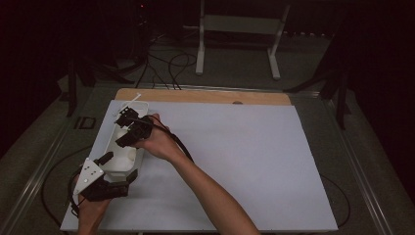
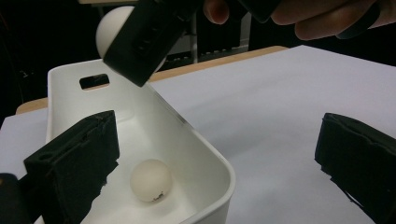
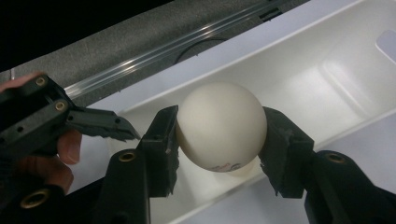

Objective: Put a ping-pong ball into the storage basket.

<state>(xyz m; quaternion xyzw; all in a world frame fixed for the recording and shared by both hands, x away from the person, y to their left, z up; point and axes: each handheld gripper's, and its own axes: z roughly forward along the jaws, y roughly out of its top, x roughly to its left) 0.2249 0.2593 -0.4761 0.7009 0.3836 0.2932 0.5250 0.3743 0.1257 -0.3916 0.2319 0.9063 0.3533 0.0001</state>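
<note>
Now, at the left, the left gripper (image 1: 105,164) has its jaws spread wide astride the near end of the white plastic oblong bin (image 2: 205,154), where one white ball (image 2: 151,180) lies inside. Just right, the right gripper (image 3: 217,140) clamps a second white ball (image 3: 221,126) above the bin, over the white tabletop (image 1: 235,156).

Matt white ball (image 3: 220,125), glossy plastic tray (image 2: 205,154) (smooth), paper-like table cover (image 1: 235,156).
</note>
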